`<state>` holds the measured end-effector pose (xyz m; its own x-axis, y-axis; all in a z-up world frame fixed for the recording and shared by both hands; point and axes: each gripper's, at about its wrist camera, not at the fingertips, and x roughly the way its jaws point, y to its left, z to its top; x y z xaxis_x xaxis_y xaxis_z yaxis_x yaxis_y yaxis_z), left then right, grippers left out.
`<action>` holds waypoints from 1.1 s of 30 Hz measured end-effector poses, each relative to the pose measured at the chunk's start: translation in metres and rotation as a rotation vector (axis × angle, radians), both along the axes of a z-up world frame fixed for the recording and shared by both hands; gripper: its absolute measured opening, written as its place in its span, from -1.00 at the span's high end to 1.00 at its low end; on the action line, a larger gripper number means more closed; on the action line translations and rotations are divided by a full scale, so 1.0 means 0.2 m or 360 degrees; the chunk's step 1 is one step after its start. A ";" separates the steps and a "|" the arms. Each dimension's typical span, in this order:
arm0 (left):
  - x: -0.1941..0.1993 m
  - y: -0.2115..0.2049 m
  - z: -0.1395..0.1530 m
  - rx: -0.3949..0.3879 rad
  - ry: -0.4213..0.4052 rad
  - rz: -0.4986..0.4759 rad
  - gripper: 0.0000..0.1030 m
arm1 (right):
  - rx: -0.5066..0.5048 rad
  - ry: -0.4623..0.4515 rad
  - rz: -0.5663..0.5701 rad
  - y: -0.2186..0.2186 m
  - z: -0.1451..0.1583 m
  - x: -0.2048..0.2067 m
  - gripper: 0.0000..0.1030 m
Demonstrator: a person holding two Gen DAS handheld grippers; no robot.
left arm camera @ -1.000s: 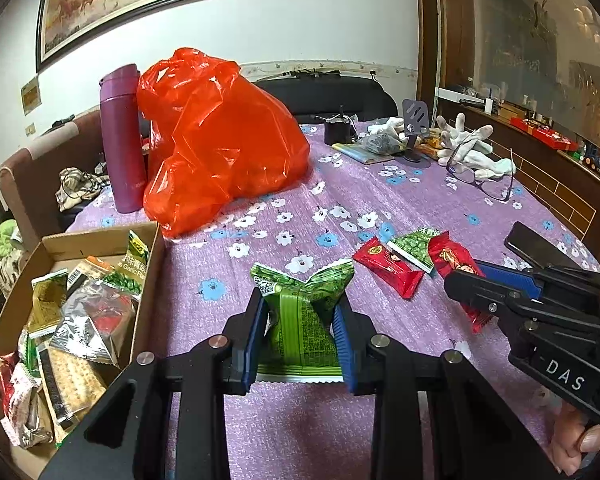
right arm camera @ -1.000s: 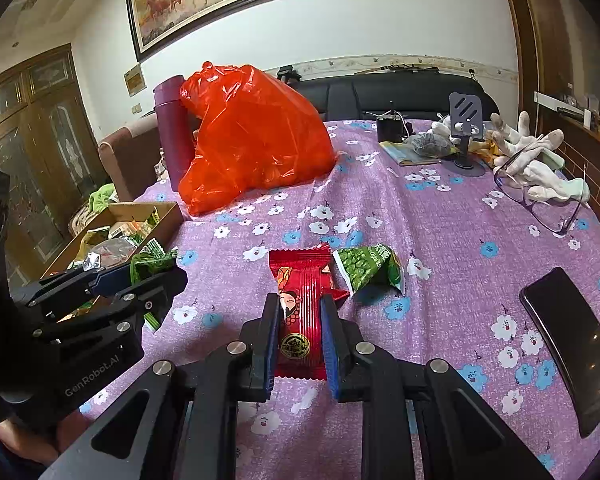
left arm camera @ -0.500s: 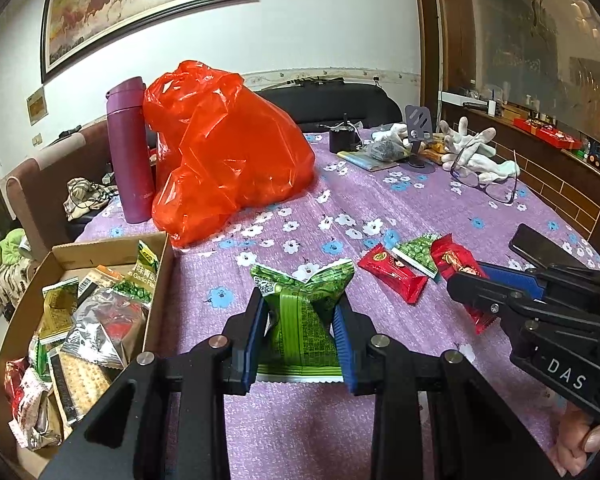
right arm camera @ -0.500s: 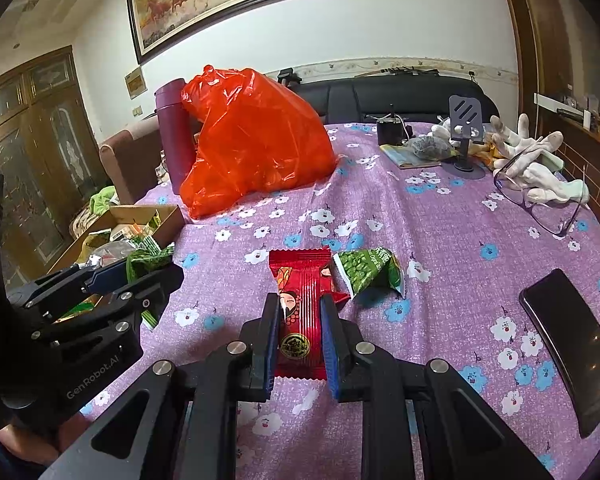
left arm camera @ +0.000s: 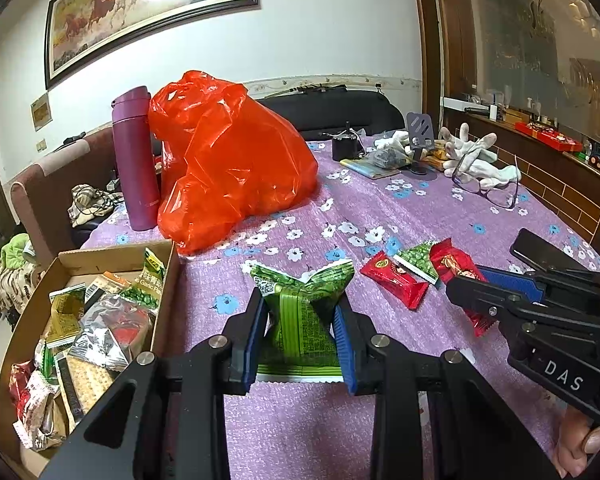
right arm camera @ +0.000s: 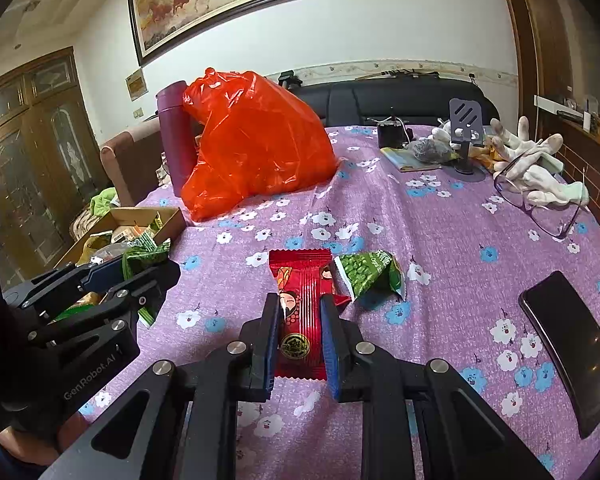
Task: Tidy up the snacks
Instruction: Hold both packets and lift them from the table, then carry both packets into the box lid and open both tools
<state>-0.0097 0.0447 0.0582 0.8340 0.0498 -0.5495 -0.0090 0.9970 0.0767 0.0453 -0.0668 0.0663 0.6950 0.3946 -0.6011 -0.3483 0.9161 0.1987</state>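
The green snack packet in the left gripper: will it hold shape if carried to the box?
Probably not rigid: the green snack packet already buckles between the left gripper fingers. Likely light, and its glossy film may slip.

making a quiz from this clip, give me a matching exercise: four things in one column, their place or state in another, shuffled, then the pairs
Things:
1. green packet
2. red packet
3. phone
4. bottle

Places or states:
A. lying flat on the cloth, touched by nothing
B. clamped between the left gripper's fingers
C. standing upright beside the orange bag
D. clamped between the right gripper's fingers

Pairs: 1-B, 2-D, 3-A, 4-C
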 end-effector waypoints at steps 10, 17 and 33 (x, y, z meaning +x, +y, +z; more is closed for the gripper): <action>-0.01 0.00 0.01 -0.0003 -0.0016 0.0011 0.40 | -0.0004 -0.0007 0.0003 0.01 0.00 -0.01 0.59; -0.02 0.01 0.02 -0.0015 -0.0027 0.0016 0.40 | 0.0000 -0.0010 0.0001 0.01 0.01 -0.01 0.59; -0.25 0.33 0.18 -0.0191 -0.0127 0.0138 0.40 | 0.0229 0.0003 0.0052 0.06 0.10 -0.06 0.58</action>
<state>-0.0589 0.1099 0.0936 0.8705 0.0617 -0.4883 -0.0969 0.9942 -0.0470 0.0324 -0.0541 0.0858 0.6792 0.4992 -0.5380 -0.3768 0.8663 0.3280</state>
